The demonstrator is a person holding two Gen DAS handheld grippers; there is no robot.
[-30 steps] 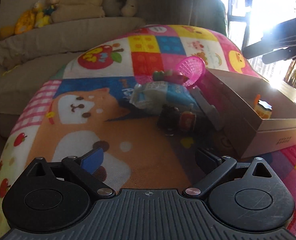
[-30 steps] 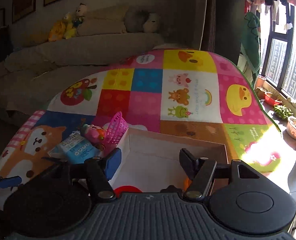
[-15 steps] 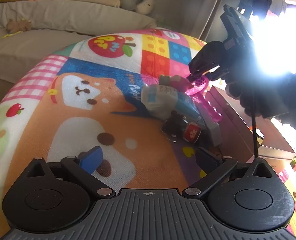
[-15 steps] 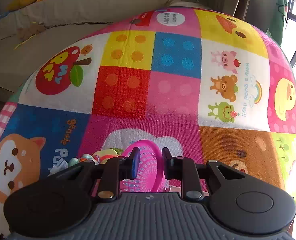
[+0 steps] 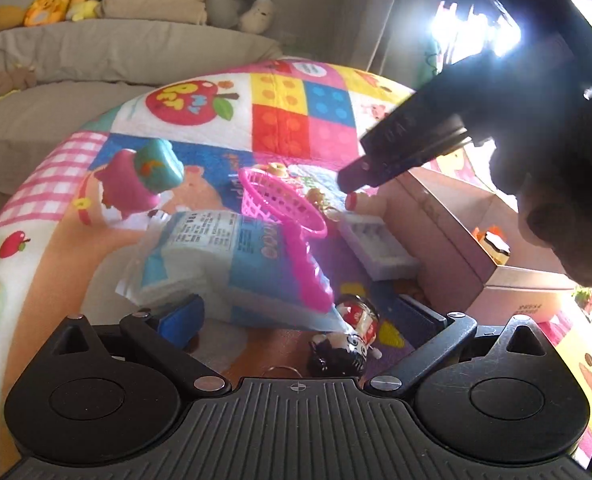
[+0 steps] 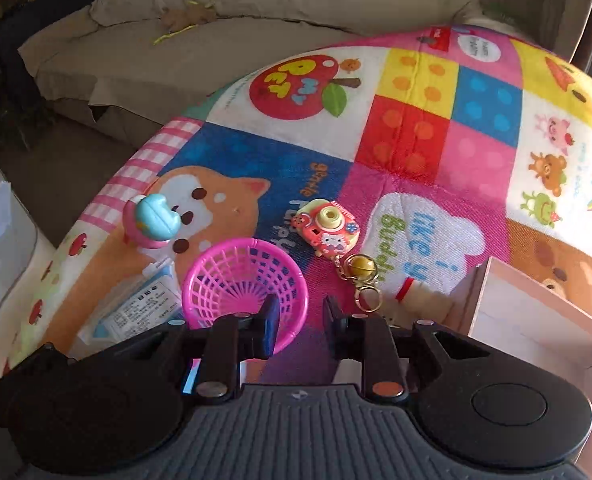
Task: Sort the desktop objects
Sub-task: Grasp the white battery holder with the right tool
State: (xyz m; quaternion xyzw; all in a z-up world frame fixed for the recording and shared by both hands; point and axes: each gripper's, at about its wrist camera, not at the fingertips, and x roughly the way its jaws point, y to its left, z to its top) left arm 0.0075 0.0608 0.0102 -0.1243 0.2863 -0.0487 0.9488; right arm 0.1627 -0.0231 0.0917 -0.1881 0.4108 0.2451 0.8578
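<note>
Right wrist view: the right gripper [image 6: 299,318] has its jaws drawn in to a narrow gap, with the rim of the pink basket [image 6: 245,280] standing in that gap against the left finger; I cannot tell whether the fingers actually pinch it. The basket sits tilted on a blue and white tissue pack [image 6: 136,308]. Just beyond it on the play mat [image 6: 480,168] lies a small toy camera [image 6: 326,229] with a gold bell [image 6: 362,266] on its key chain. A pink and blue toy [image 6: 152,222] lies further left, apart from the rest. The open cardboard box [image 6: 536,312] is at the right edge.

Left wrist view: the left gripper [image 5: 296,316] has its jaws spread wide and holds nothing. Its left finger [image 5: 182,316] is close against the near edge of the tissue pack [image 5: 216,256], and a small black-haired doll [image 5: 348,344] lies between the fingers. A white tray [image 5: 380,248] lies between the pack and the box [image 5: 456,232]. The right gripper [image 5: 370,176] hangs dark above the basket [image 5: 284,208], hiding part of the mat and box.
</note>
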